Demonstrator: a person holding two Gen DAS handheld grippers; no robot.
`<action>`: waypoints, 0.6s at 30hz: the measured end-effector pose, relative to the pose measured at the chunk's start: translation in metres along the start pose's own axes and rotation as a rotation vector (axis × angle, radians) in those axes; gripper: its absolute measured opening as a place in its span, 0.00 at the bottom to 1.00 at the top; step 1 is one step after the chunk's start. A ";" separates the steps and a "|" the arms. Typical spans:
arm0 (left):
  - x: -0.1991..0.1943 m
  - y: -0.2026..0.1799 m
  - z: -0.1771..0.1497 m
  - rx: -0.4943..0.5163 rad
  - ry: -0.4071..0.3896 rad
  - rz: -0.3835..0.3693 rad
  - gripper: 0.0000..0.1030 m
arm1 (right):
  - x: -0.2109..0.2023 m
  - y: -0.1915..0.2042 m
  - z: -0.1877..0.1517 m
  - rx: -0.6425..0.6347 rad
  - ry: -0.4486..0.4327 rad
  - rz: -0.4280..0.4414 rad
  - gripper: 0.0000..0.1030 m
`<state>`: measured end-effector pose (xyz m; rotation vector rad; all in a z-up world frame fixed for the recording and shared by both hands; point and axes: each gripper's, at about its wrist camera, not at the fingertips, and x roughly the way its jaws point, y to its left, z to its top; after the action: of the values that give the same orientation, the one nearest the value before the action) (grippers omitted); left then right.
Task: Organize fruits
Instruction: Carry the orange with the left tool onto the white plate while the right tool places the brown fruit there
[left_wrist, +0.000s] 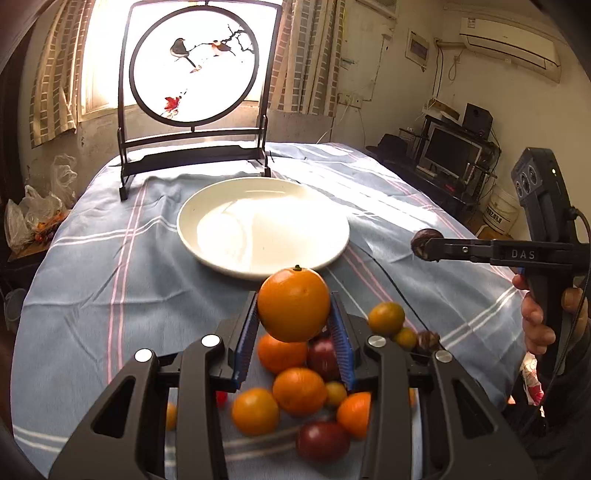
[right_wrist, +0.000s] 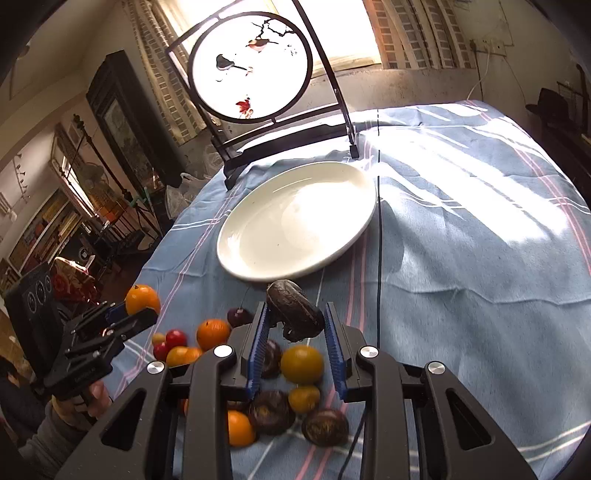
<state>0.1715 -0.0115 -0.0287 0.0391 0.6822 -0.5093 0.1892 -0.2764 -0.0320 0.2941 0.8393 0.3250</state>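
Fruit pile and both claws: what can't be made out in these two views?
- Fruit pile, left wrist view: partly hidden behind the left claw and its held orange; nearest fruits blurred.
- Dark fruit in the right claw, right wrist view: kind unclear, backlit and dark.
- Pile's near edge, both views: cut off by the claw bodies.
- White plate: glare washes out the centre.

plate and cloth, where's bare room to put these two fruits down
The white plate is bare all over. The blue cloth is free to the right of the plate, and between the plate and the bird screen. It is crowded in the fruit pile under both grippers. The left gripper holds an orange, the right gripper a dark fruit.
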 end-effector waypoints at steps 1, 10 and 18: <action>0.015 0.001 0.012 0.002 0.015 0.008 0.36 | 0.014 -0.002 0.015 0.016 0.023 0.012 0.29; 0.158 0.043 0.067 -0.126 0.241 0.114 0.40 | 0.138 -0.030 0.092 0.118 0.136 -0.001 0.32; 0.098 0.059 0.081 -0.200 0.111 0.146 0.76 | 0.090 -0.018 0.083 0.016 0.007 -0.083 0.47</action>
<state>0.3117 -0.0184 -0.0332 -0.0705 0.8301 -0.2981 0.3115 -0.2676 -0.0467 0.2724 0.8592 0.2422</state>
